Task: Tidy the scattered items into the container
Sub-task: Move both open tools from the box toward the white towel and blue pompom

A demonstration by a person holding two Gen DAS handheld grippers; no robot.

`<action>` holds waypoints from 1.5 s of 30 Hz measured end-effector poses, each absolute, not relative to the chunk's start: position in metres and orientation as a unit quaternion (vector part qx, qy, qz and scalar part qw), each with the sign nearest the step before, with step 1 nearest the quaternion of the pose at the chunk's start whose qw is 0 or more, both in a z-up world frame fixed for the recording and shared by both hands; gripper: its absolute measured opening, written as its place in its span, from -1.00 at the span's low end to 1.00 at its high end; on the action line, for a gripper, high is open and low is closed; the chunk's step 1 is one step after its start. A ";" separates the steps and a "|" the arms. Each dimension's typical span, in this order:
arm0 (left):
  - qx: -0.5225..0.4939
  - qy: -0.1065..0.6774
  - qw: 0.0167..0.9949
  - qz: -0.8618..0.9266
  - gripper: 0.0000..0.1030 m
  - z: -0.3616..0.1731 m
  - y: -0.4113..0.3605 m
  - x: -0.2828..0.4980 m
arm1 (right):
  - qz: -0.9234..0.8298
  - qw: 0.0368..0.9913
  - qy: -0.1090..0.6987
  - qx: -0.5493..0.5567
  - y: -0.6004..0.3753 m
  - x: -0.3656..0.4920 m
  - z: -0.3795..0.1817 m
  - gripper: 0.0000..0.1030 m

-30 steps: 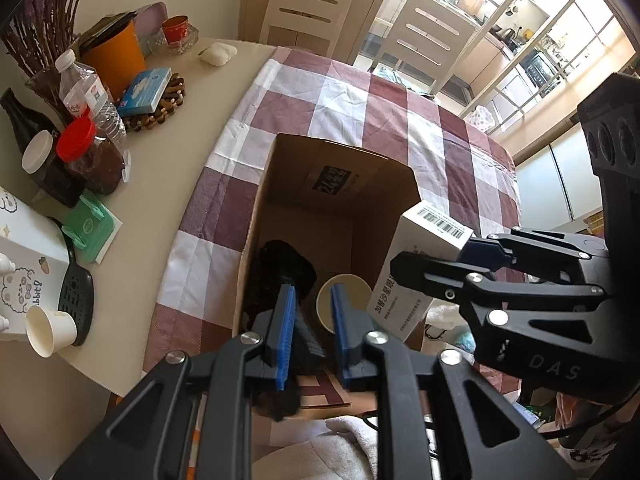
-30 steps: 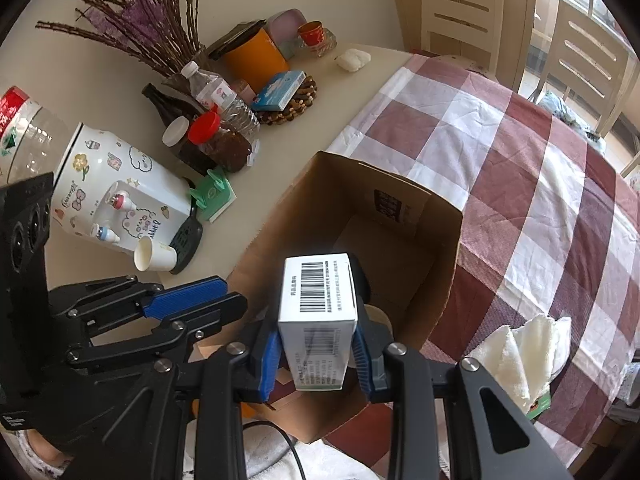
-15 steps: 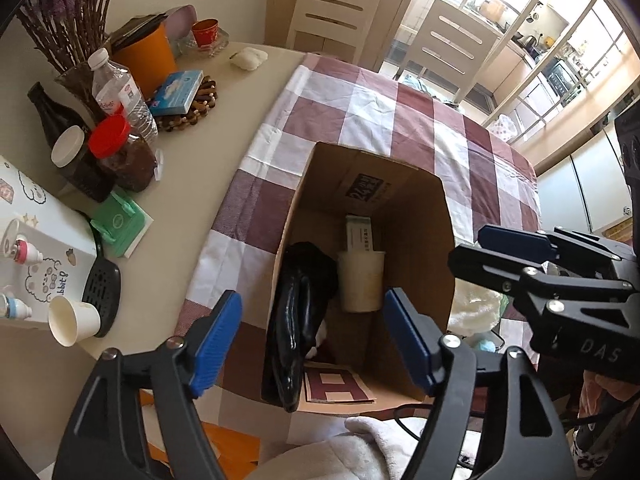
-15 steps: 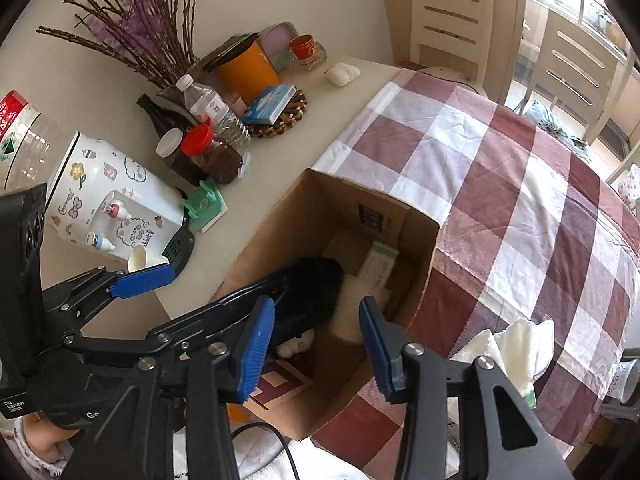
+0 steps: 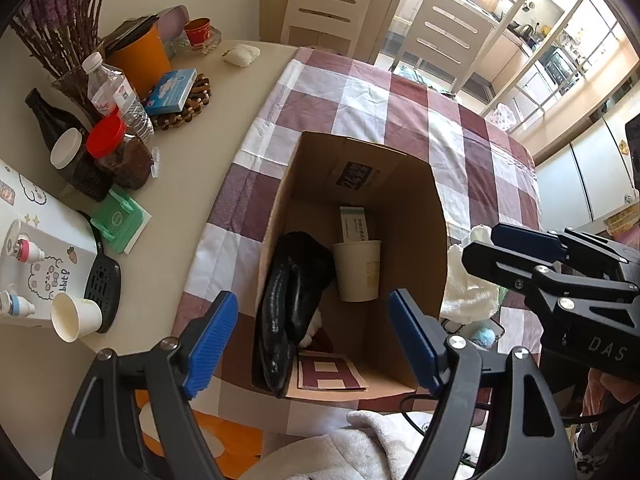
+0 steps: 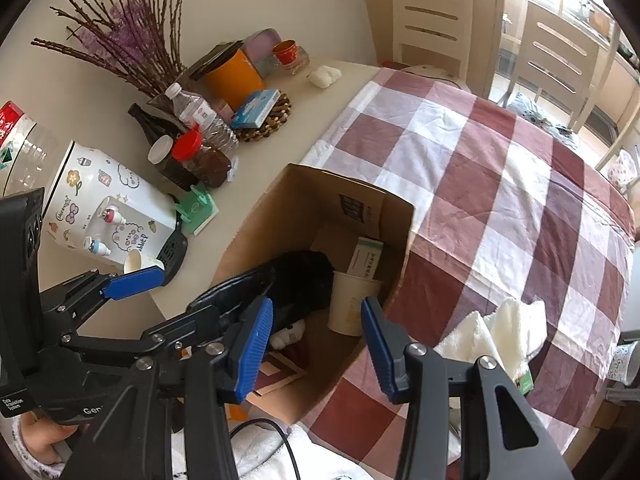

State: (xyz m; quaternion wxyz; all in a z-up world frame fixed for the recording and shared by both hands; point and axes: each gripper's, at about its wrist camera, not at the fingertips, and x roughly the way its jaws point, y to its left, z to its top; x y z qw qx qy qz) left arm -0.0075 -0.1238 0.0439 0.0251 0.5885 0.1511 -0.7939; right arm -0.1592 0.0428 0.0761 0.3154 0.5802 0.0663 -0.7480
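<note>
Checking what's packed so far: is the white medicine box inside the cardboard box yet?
Yes, inside. The white medicine box stands against the cardboard box's far wall, behind the paper cup.

The left hand-held gripper [image 5: 312,344] points steeply downward, its blue-padded jaws having just been opening, spread wide with nothing pressed between them. Just beside it, the right hand-held gripper [image 6: 318,344] tilts down likewise, jaws having just been opening too, standing apart and gripping nothing. A hand [image 6: 48,436] holds the left handle.
</note>
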 end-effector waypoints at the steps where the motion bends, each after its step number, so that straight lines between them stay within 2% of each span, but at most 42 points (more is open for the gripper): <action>1: 0.590 0.149 0.023 -0.793 0.55 0.044 -0.121 -0.008 | -0.750 0.312 0.065 0.580 0.046 -0.159 0.076 -0.08; 14: 0.598 0.121 -0.034 -0.791 0.58 0.052 -0.068 -0.016 | -0.773 0.235 0.008 0.589 0.127 -0.152 0.073 -0.08; 28: 0.614 0.042 -0.145 -0.775 0.58 0.048 0.059 -0.031 | -0.782 0.096 -0.100 0.608 0.274 -0.127 0.044 -0.08; 36: 0.626 0.025 -0.196 -0.754 0.58 0.021 0.134 -0.039 | -0.772 0.058 -0.138 0.618 0.334 -0.107 0.015 -0.08; 45: 0.644 -0.012 -0.195 -0.739 0.58 -0.043 0.175 -0.062 | -0.749 0.100 -0.135 0.641 0.339 -0.100 -0.040 -0.08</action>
